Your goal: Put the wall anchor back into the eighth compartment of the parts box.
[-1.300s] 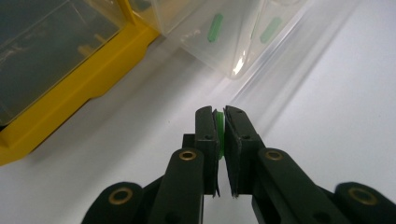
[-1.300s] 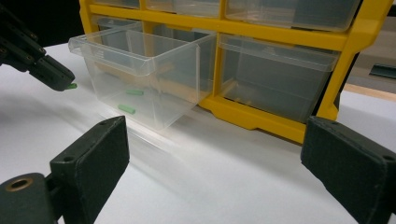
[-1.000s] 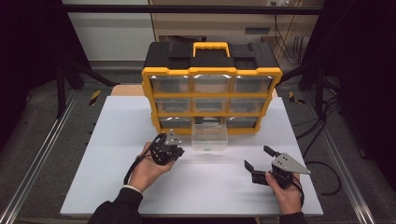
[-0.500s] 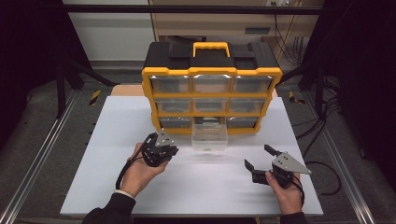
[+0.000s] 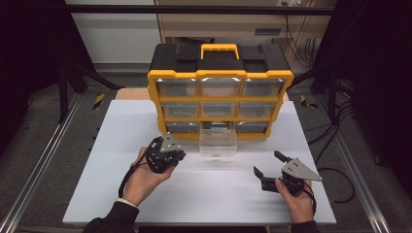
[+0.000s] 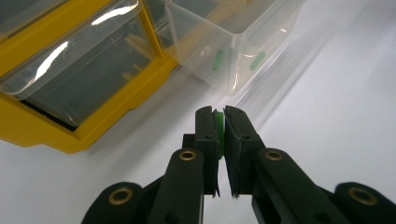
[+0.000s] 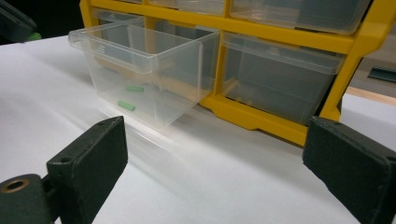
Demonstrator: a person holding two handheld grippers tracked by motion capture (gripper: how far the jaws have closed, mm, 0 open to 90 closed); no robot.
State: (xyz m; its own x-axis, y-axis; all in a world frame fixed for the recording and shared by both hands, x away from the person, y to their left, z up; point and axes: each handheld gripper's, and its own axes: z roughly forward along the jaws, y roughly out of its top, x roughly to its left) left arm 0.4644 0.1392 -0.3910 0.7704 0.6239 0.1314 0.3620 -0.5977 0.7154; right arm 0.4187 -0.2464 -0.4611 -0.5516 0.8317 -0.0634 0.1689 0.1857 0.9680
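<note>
A yellow and black drawer cabinet (image 5: 221,92) stands at the back of the white table. Its bottom middle clear drawer (image 5: 218,141) is pulled out; two small green pieces (image 7: 130,105) lie inside it. My left gripper (image 5: 170,154) is held just left of that drawer, shut on a small green piece (image 6: 218,125) pinched between its jaws. Near the front right of the table, my right gripper (image 5: 268,164) stands open with nothing between its pads (image 7: 93,158), pointing toward the drawer.
The white table (image 5: 116,145) has a metal rail (image 5: 43,160) along its left side. Cables (image 5: 340,174) trail off the right edge. The cabinet's other clear drawers (image 5: 176,87) are closed.
My left gripper has lifted slightly and shifted a little left and nearer, away from the open drawer. The right gripper has stayed put.
</note>
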